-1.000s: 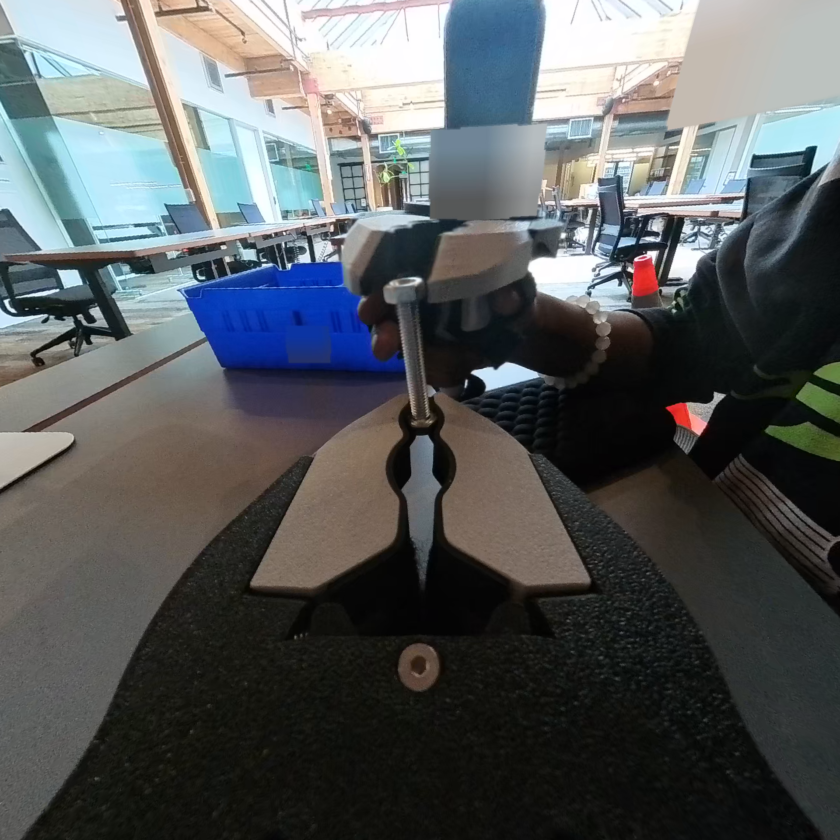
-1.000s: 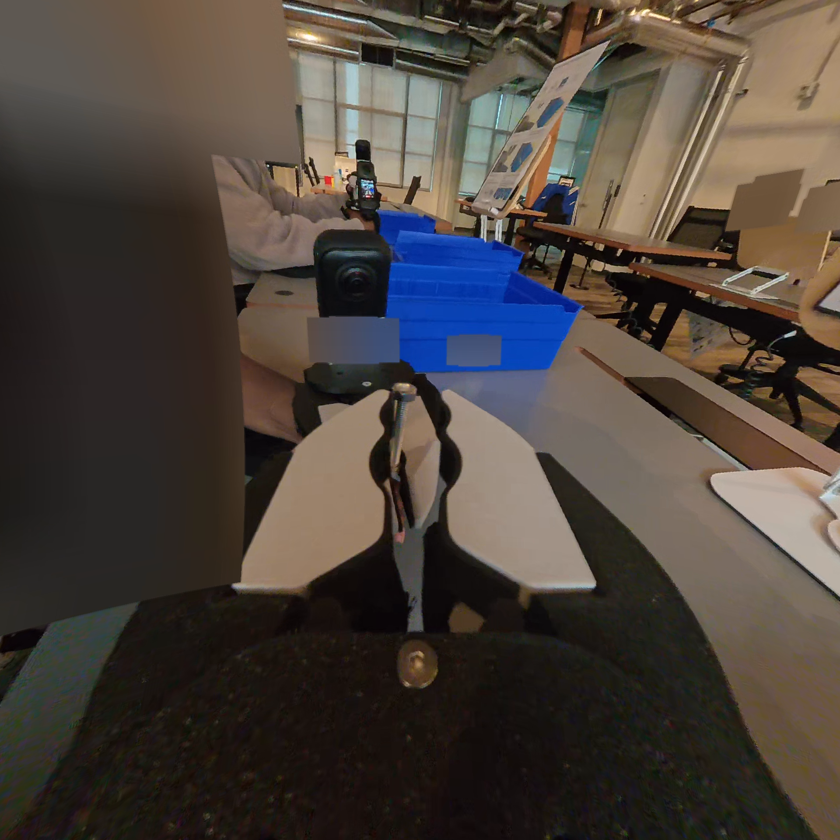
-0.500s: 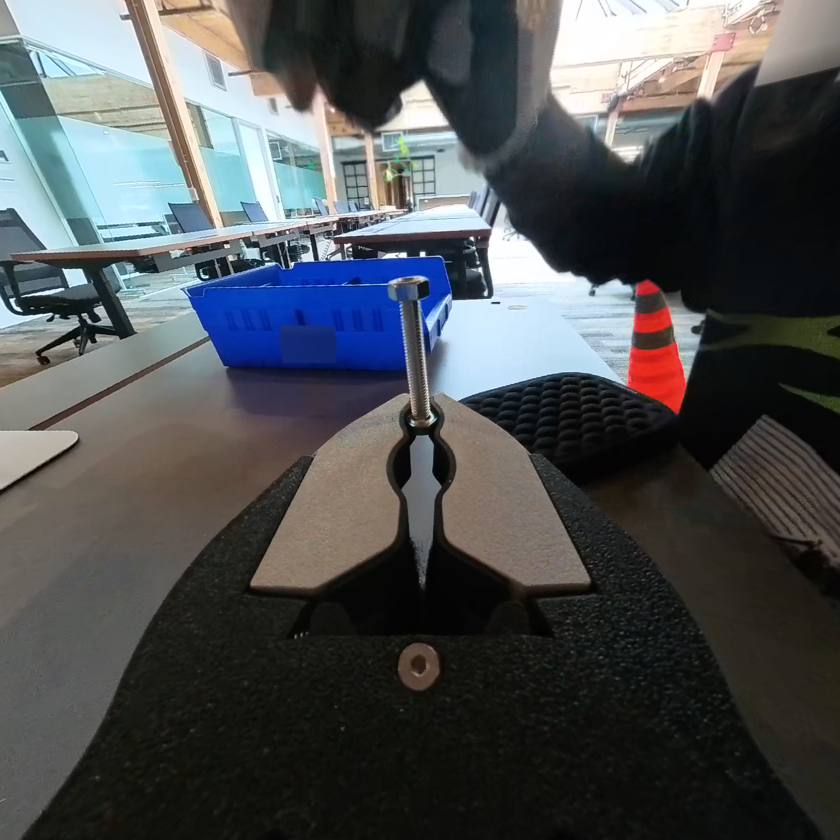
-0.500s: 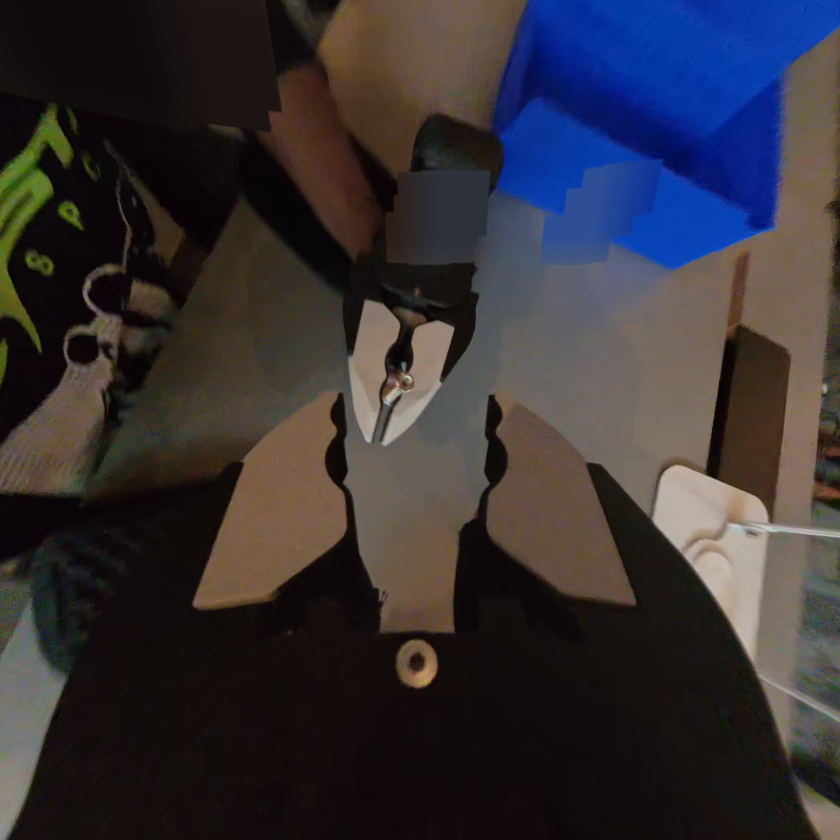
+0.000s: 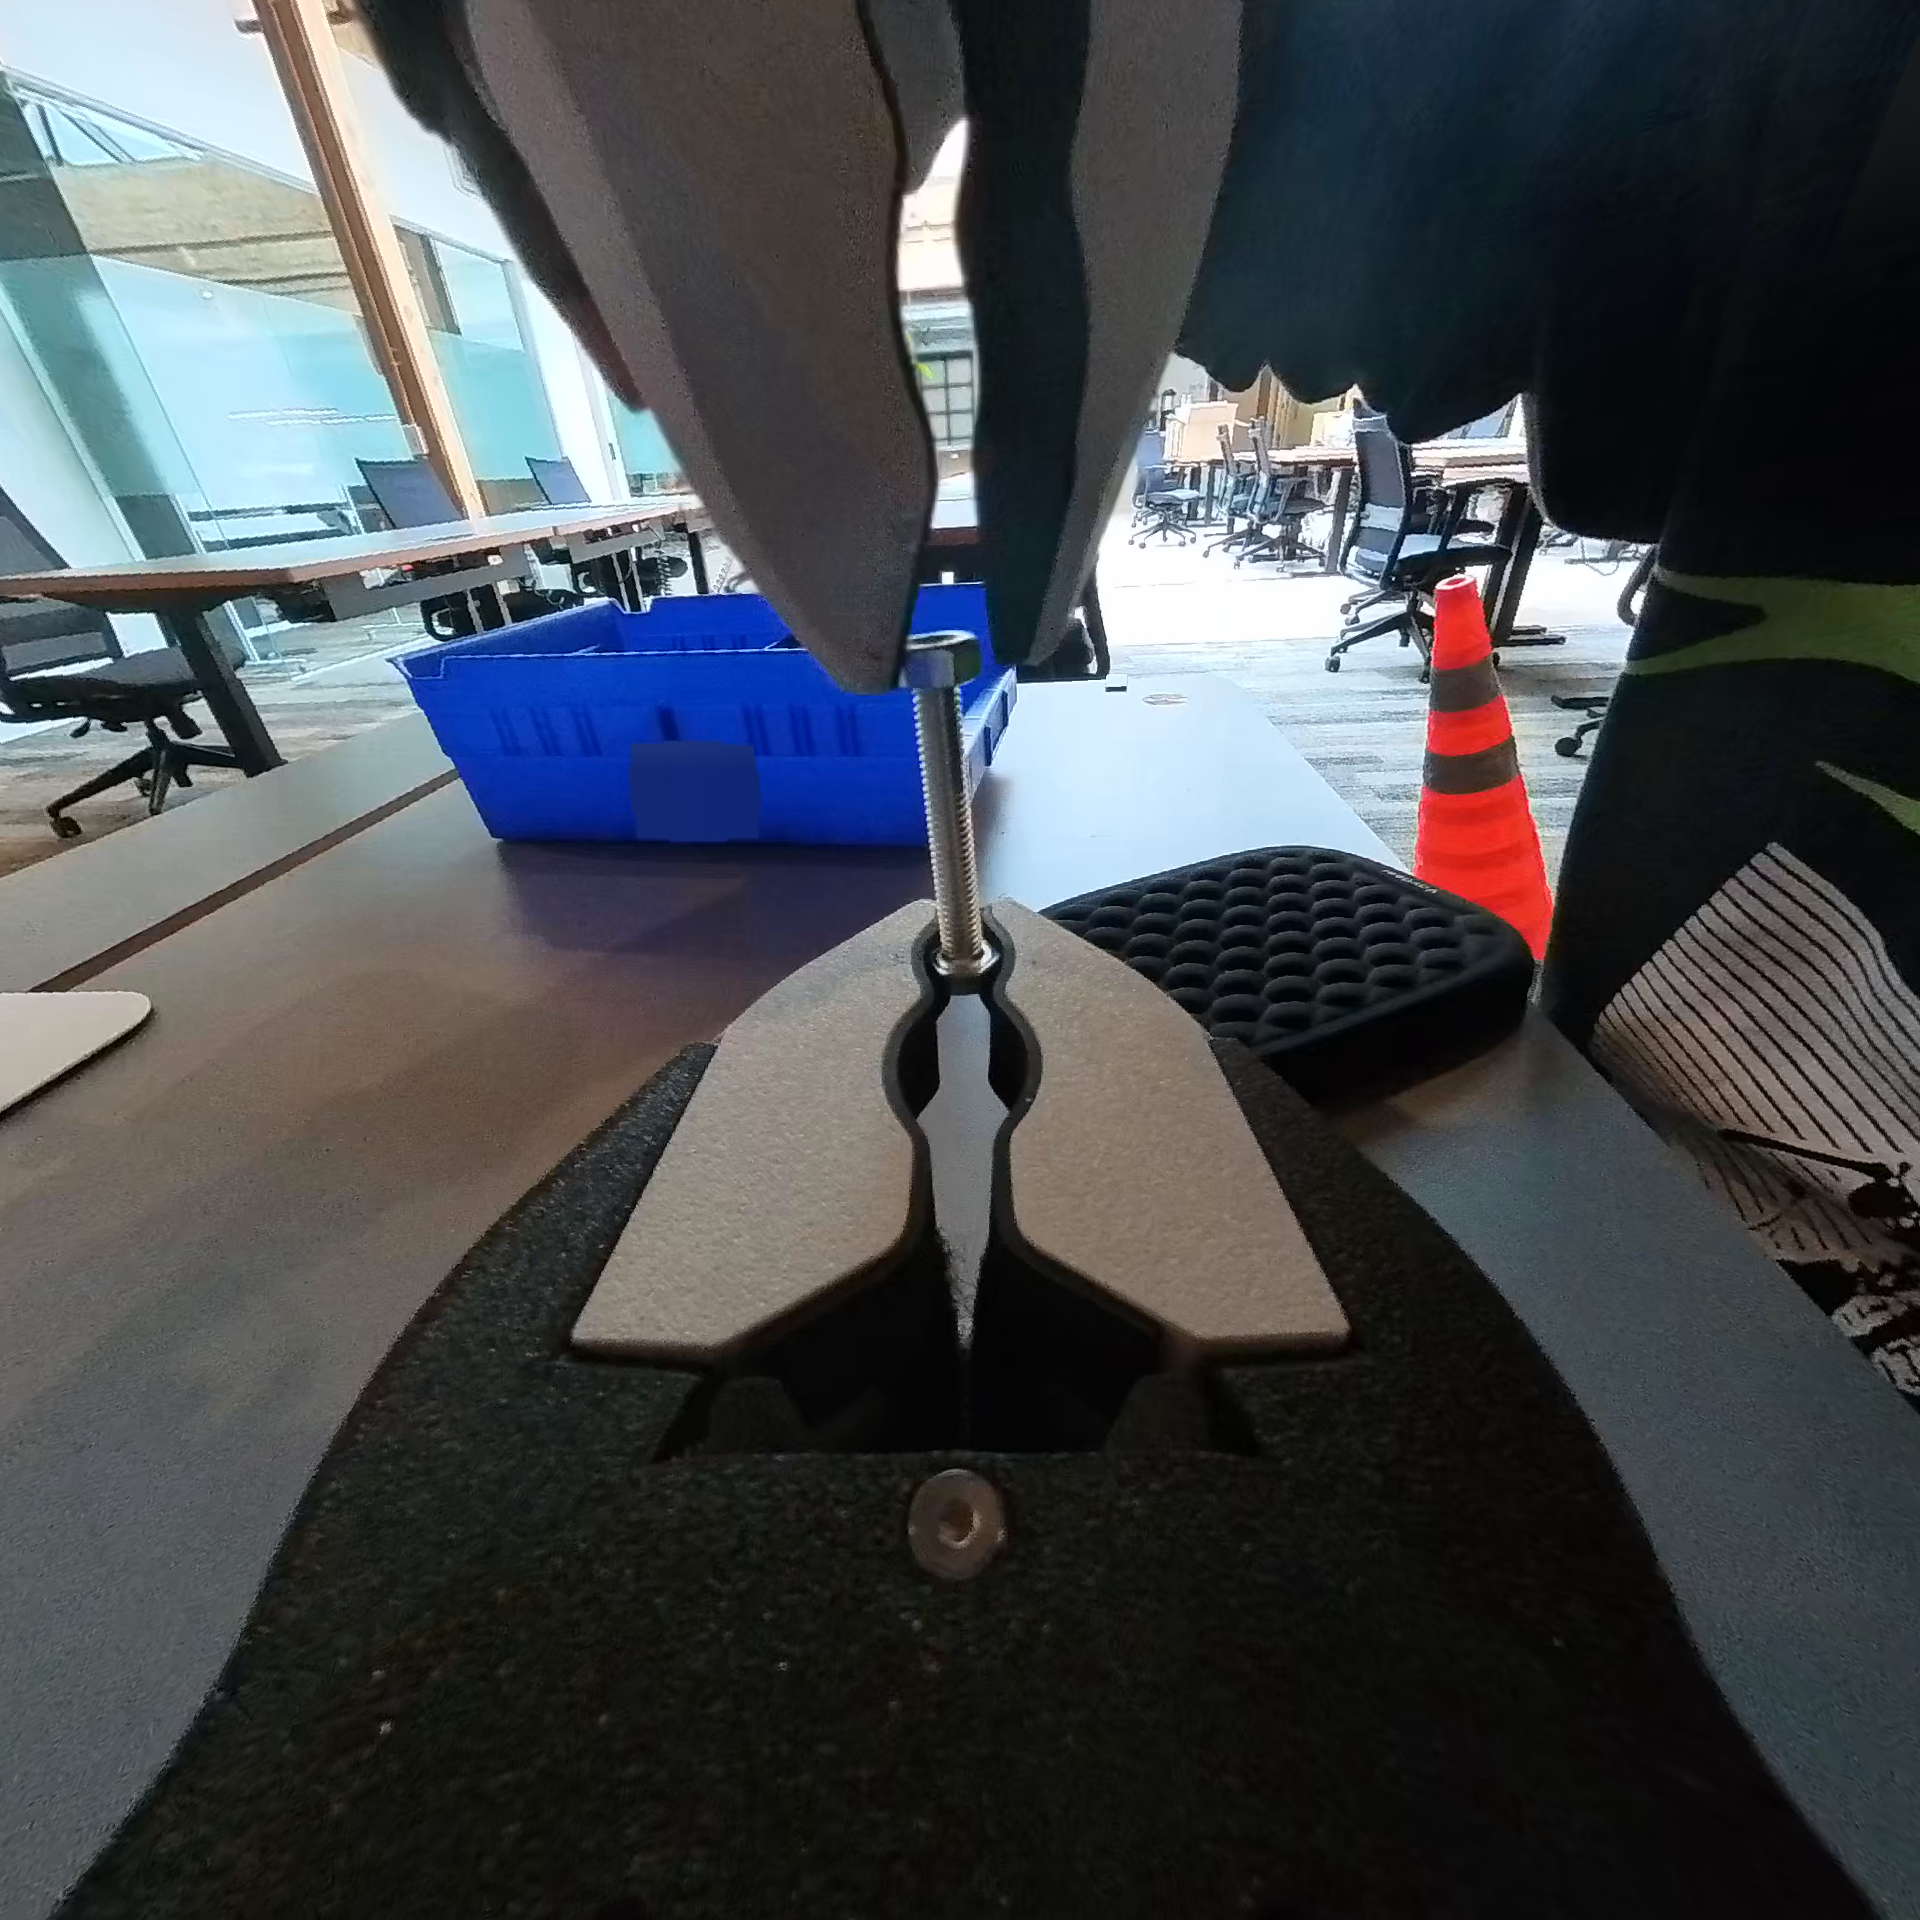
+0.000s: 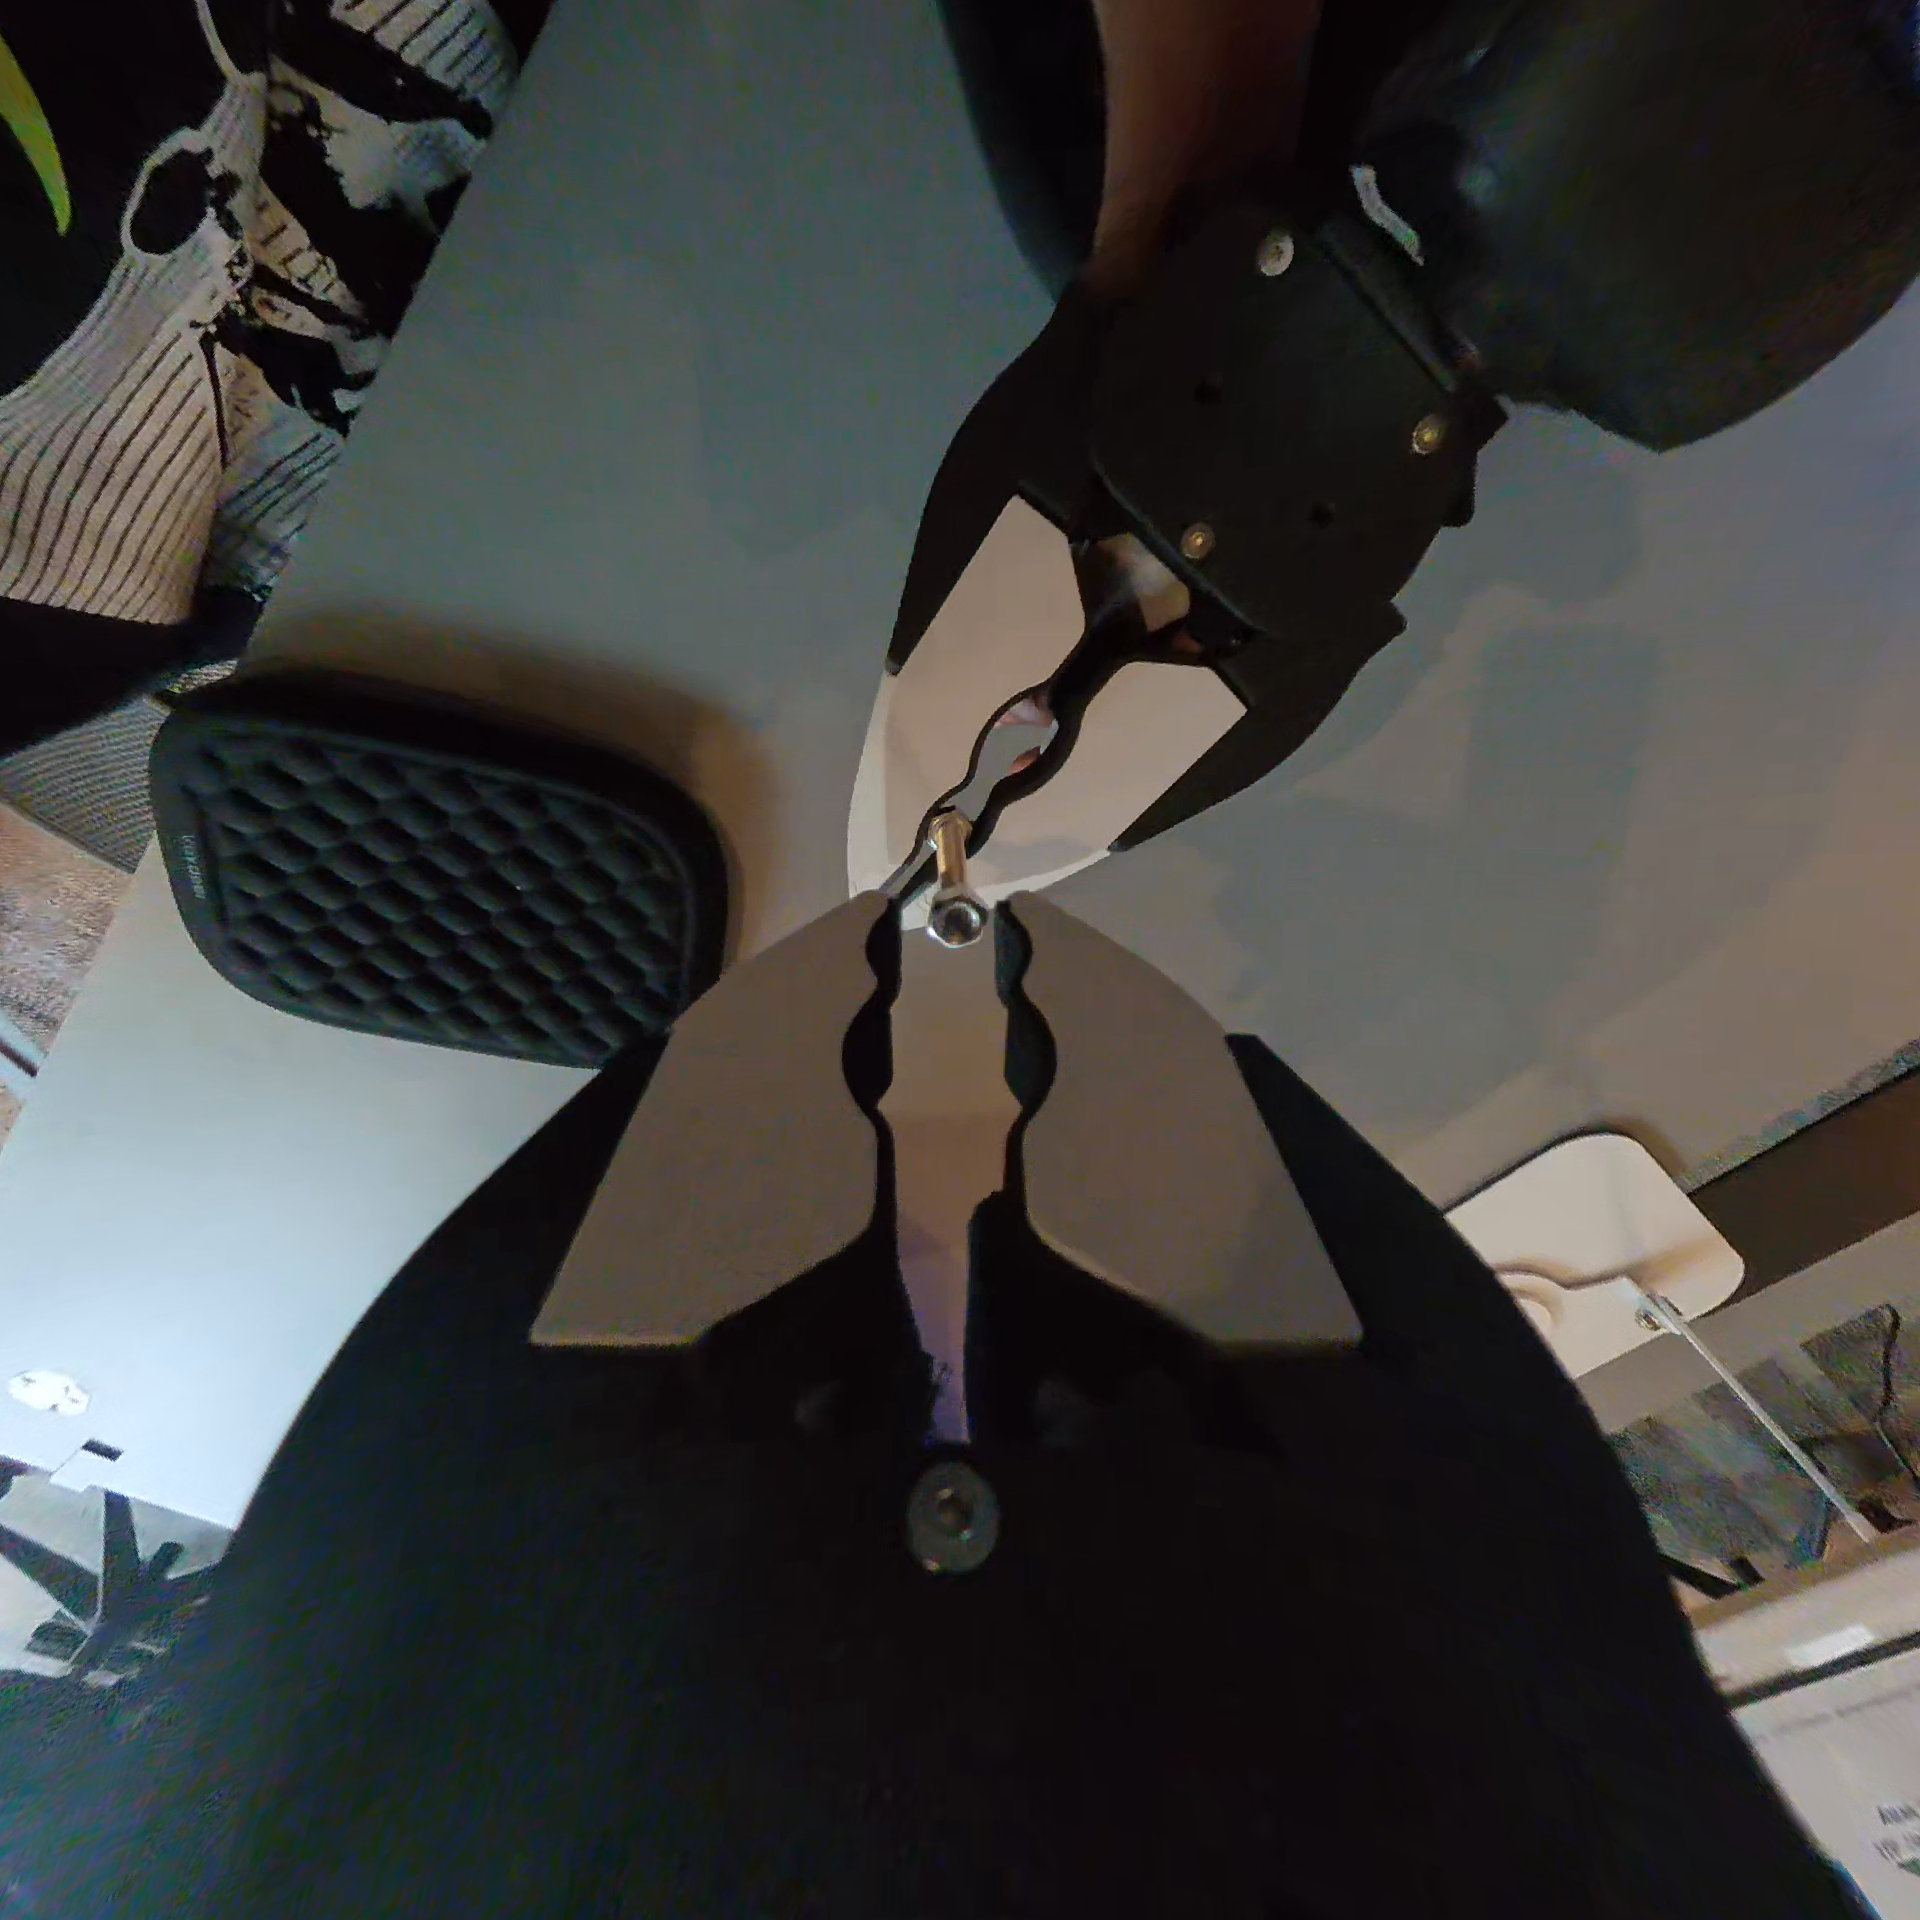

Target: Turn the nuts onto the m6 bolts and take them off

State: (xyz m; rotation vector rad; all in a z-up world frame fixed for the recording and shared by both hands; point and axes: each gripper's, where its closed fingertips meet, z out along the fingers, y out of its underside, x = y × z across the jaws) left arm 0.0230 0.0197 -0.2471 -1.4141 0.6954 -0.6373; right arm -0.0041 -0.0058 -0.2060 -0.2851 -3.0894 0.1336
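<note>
The left wrist view looks low and level across the grey table (image 5: 312,1091), close behind its own gripper (image 5: 961,920), toward a blue plastic bin (image 5: 582,758) at frame centre. The right wrist view looks steeply down on the same table from above. Both share the upright threaded steel bolt (image 5: 951,821) (image 6: 951,883) and the black honeycomb-textured pad (image 5: 1299,935) (image 6: 416,873).
</note>
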